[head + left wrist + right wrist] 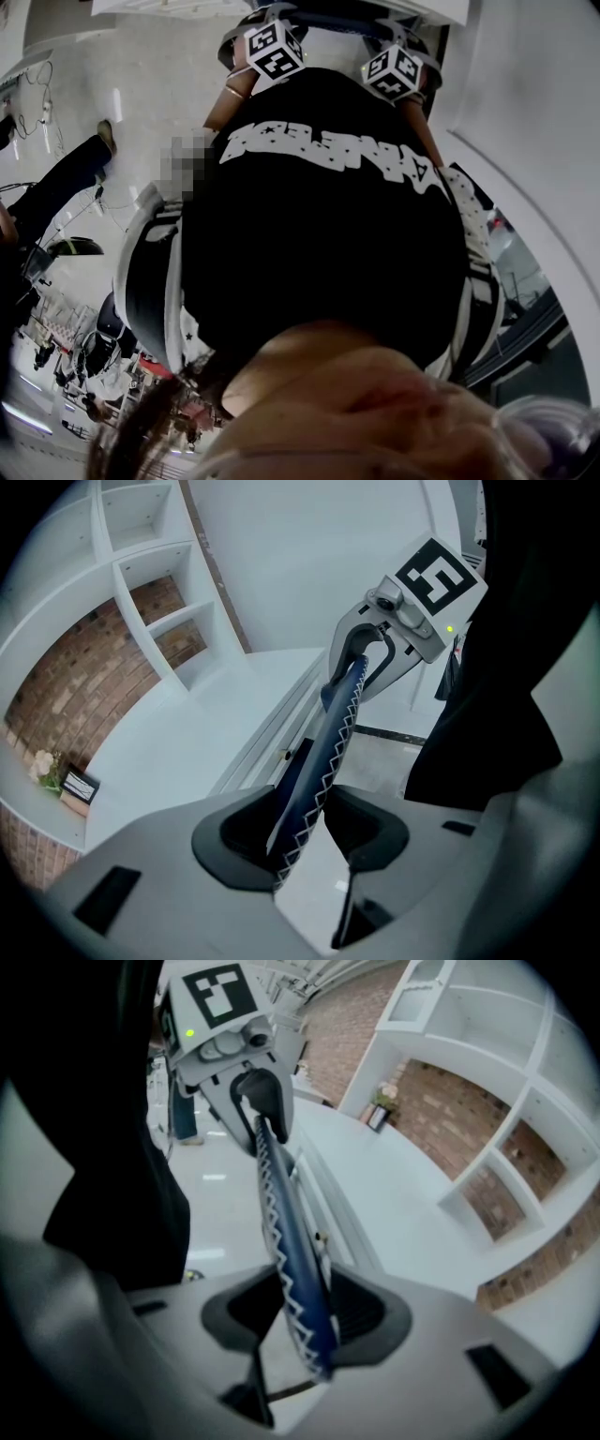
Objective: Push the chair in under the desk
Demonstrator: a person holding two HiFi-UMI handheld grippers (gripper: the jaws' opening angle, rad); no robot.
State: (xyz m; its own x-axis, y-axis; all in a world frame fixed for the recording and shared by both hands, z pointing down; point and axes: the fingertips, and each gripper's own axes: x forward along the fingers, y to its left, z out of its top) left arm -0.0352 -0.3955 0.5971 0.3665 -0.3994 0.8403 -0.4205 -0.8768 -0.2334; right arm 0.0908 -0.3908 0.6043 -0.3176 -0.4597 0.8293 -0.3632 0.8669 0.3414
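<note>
The chair back [330, 747] looks pushed close to the tabletop [178, 742] — right gripper [302, 1309] clamped on it, left gripper [305, 832] slack around it — only release remains

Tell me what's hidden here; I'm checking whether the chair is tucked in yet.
Chair seat and legs: head view, blocked by the person's black shirt.
Space under the desk: both gripper views, hidden beneath the white desktop.
Backrest edge: only a blue stitched strip shows.

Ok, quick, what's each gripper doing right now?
Left gripper: open, the blue chair-back edge with white zigzag stitching between its jaws.
Right gripper: closed on that edge.
</note>
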